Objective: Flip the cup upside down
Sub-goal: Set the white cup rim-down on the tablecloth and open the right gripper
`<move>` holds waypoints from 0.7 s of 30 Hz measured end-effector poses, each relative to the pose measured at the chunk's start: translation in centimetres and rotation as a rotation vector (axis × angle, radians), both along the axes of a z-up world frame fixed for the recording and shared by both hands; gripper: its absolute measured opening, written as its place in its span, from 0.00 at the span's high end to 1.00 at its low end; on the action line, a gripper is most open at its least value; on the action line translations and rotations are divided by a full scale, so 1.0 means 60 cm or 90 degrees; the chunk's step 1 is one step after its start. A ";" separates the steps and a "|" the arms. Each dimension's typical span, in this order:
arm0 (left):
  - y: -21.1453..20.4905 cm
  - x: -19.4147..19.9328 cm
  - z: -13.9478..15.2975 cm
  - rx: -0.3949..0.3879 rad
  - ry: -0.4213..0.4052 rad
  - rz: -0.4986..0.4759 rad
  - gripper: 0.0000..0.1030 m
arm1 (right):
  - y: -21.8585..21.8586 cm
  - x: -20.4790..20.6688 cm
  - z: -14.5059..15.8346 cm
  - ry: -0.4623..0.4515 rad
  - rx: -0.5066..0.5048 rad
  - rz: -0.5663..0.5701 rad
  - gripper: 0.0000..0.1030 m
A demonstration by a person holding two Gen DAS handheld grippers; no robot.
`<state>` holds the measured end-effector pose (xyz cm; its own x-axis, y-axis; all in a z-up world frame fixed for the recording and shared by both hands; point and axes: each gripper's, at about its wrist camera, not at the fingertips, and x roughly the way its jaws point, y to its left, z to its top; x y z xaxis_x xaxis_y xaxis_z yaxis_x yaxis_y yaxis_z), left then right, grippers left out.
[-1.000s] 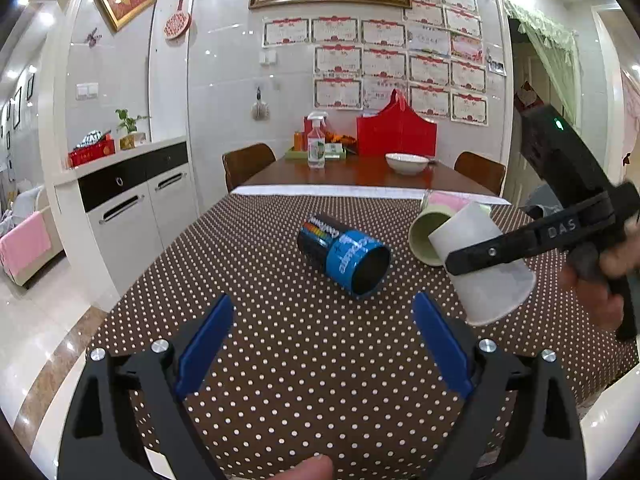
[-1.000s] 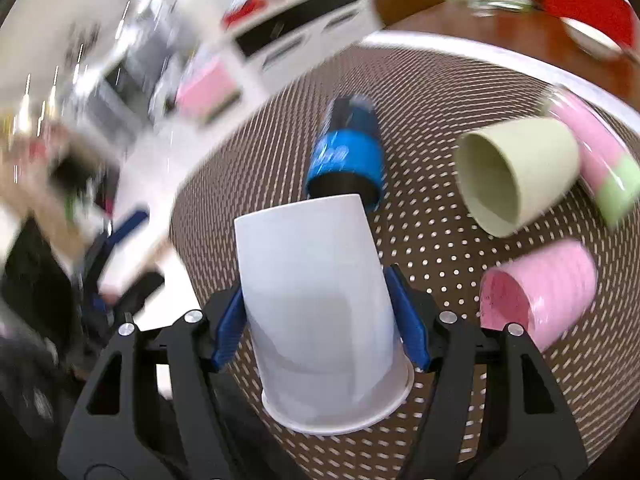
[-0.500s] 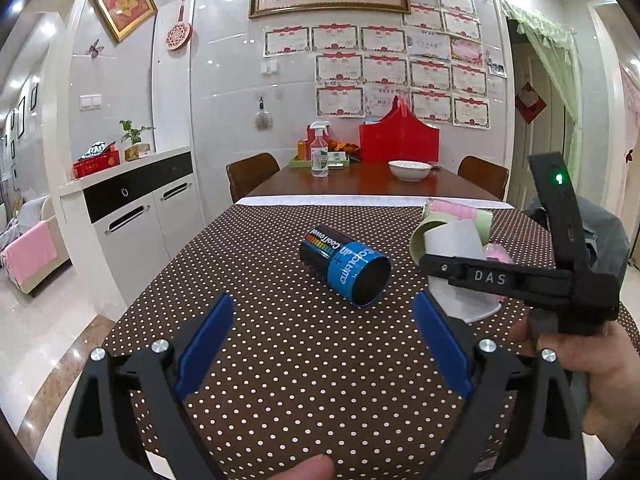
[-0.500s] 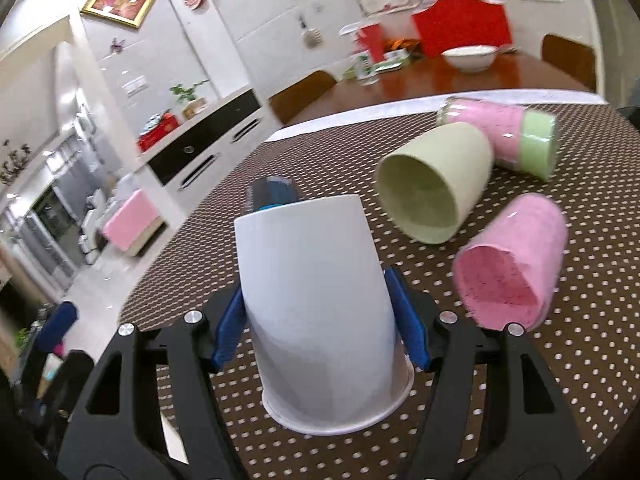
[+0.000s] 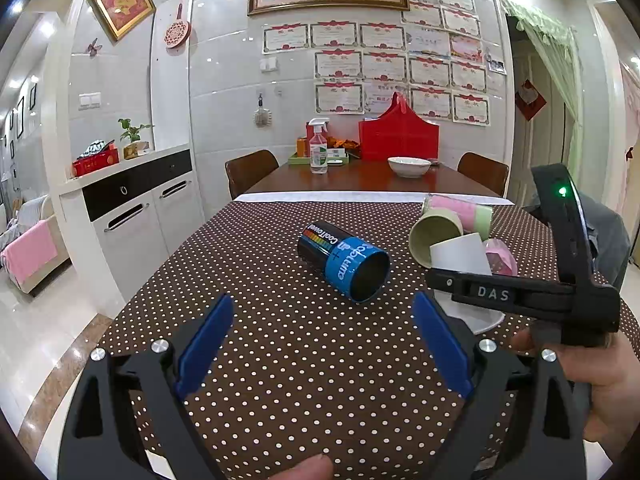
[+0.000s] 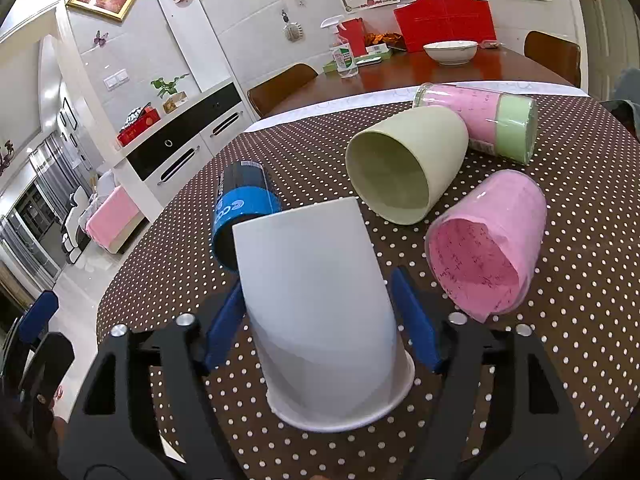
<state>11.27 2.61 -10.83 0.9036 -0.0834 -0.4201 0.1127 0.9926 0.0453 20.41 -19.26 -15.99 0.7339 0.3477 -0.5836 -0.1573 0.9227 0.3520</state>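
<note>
A white cup stands upside down, rim on the dotted tablecloth. My right gripper has its blue pads around the cup; a small gap shows at the right pad, so the jaws look slightly parted. The left wrist view shows the same cup rim-down behind the right gripper's arm. My left gripper is open and empty, low over the near table, left of the cup.
A blue and black cup lies on its side at mid-table. A green cup, a pink cup and a pink-green tumbler lie beyond the white cup. The table edge drops off at left.
The right gripper swung the white cup from tilted in the air to rim-down on the cloth. Its pads have eased off the cup's sides. The left gripper stayed still.
</note>
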 end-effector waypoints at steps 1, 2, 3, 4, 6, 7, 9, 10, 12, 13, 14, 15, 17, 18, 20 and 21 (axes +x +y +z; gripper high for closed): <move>0.000 -0.001 0.000 0.000 0.000 0.000 0.13 | -0.001 -0.004 0.000 0.000 0.001 0.000 0.22; -0.001 -0.001 0.000 0.000 0.000 0.000 0.13 | -0.003 -0.007 0.001 -0.002 0.002 -0.001 0.20; -0.001 -0.002 0.000 0.001 0.000 0.000 0.13 | -0.004 -0.012 0.002 -0.004 0.002 -0.001 0.18; -0.002 -0.003 0.000 0.001 -0.001 0.000 0.13 | -0.005 -0.015 0.002 -0.006 0.001 0.000 0.16; -0.005 -0.007 0.001 0.003 -0.003 -0.001 0.13 | -0.007 -0.022 0.005 -0.007 -0.002 0.000 0.13; -0.007 -0.008 0.002 0.003 -0.003 -0.001 0.13 | -0.007 -0.024 0.004 -0.006 -0.003 0.000 0.13; -0.008 -0.011 0.004 0.004 -0.006 -0.002 0.13 | -0.009 -0.032 0.006 -0.007 -0.005 -0.001 0.10; -0.009 -0.013 0.005 0.005 -0.007 -0.002 0.13 | -0.009 -0.035 0.007 -0.009 -0.006 0.000 0.08; -0.013 -0.018 0.007 0.006 -0.009 -0.002 0.13 | -0.010 -0.045 0.009 -0.013 -0.011 0.002 0.06; -0.015 -0.020 0.008 0.006 -0.011 -0.002 0.13 | -0.010 -0.050 0.009 -0.016 -0.016 0.003 0.06; -0.015 -0.021 0.009 0.007 -0.011 -0.002 0.13 | -0.010 -0.055 0.010 -0.019 -0.020 0.005 0.06; -0.017 -0.023 0.010 0.007 -0.012 -0.002 0.13 | -0.009 -0.057 0.011 -0.022 -0.023 0.006 0.06; -0.022 -0.027 0.012 0.008 -0.014 -0.003 0.13 | -0.008 -0.063 0.016 -0.029 -0.029 0.008 0.06; -0.024 -0.029 0.013 0.008 -0.014 -0.004 0.13 | -0.007 -0.068 0.019 -0.032 -0.030 0.012 0.06; -0.028 -0.030 0.016 0.009 -0.016 -0.003 0.13 | -0.006 -0.076 0.023 -0.038 -0.034 0.019 0.06; -0.031 -0.032 0.018 0.010 -0.017 -0.003 0.13 | -0.005 -0.079 0.026 -0.043 -0.037 0.020 0.06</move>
